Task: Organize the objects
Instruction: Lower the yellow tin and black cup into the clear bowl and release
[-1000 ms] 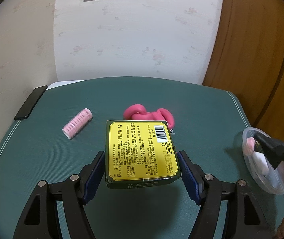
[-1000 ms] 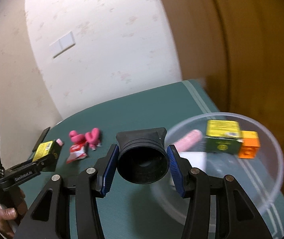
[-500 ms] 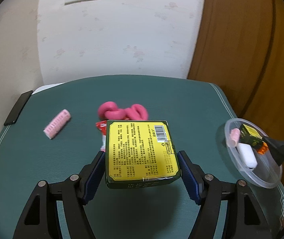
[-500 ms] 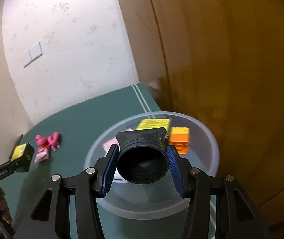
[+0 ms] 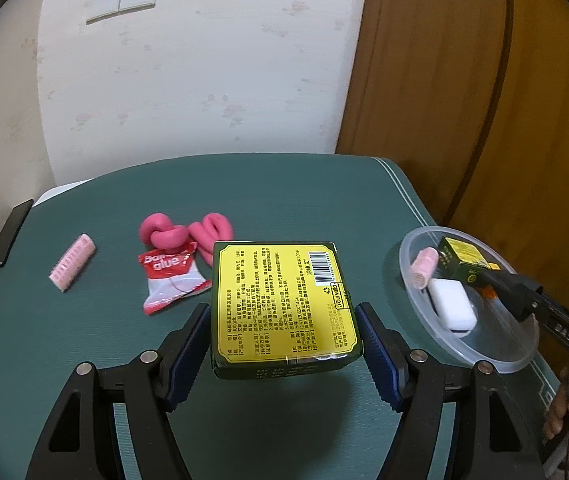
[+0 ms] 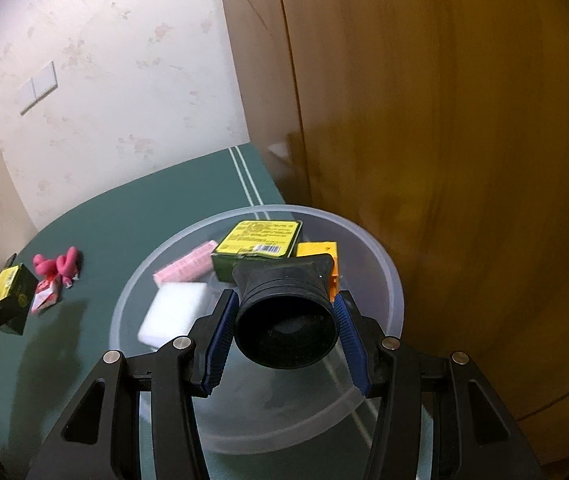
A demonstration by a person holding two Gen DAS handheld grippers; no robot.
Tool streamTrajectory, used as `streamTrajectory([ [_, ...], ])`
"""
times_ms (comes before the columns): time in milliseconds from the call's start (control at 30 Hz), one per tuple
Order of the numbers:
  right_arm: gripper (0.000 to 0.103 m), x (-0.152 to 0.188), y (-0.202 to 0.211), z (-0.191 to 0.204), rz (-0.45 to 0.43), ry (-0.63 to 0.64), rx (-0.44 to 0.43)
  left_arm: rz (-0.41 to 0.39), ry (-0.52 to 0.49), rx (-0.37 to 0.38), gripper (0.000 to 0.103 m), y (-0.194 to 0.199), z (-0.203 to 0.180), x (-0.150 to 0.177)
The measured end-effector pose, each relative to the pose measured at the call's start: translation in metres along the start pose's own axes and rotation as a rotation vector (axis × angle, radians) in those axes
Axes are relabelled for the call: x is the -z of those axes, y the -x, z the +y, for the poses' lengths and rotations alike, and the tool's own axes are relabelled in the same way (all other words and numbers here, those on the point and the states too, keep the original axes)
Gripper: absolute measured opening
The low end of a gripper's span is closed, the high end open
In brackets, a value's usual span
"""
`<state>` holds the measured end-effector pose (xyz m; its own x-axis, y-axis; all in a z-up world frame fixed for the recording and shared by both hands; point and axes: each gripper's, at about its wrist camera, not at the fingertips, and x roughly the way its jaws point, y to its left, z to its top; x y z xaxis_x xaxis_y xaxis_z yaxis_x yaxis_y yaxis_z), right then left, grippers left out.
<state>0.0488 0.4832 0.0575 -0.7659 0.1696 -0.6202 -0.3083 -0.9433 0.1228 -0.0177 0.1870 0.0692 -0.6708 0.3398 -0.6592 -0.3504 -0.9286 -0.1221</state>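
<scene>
My left gripper [image 5: 284,344] is shut on a green box with a yellow label [image 5: 284,308], held above the green table [image 5: 304,192]. In the right wrist view the same box [image 6: 8,294] shows at the far left. My right gripper [image 6: 284,336] is shut on a black rubber cup [image 6: 288,320], which hangs over a clear plastic bowl [image 6: 388,276]. Inside the bowl lie a pink hair roller [image 6: 188,266], a white block [image 6: 172,312], a second green and yellow box [image 6: 258,242] and an orange block [image 6: 318,250].
On the table lie a loose pink roller [image 5: 72,268], a twisted pink foam curler [image 5: 184,234], a red and white packet [image 5: 172,280] and a black phone [image 5: 8,236] at the left edge. The bowl [image 5: 404,272] sits near the right edge, beside a wooden door [image 5: 464,100].
My left gripper carried the box to the right, bringing the bowl closer. My right gripper swung right with the black cup, from beside the bowl to over its middle.
</scene>
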Motion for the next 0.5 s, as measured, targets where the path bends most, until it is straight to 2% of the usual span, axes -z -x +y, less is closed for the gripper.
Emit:
streamTrajectory([
  [400,0.052,-0.004,-0.005,-0.014,0.011,-0.039,-0.004,0.026,-0.043,0.031,0.075,-0.010,-0.025,-0.004],
  [500,0.061,-0.006,-0.006,-0.020,0.009,-0.056,-0.027,0.032,-0.054,0.040,0.075,-0.012,-0.032,-0.004],
])
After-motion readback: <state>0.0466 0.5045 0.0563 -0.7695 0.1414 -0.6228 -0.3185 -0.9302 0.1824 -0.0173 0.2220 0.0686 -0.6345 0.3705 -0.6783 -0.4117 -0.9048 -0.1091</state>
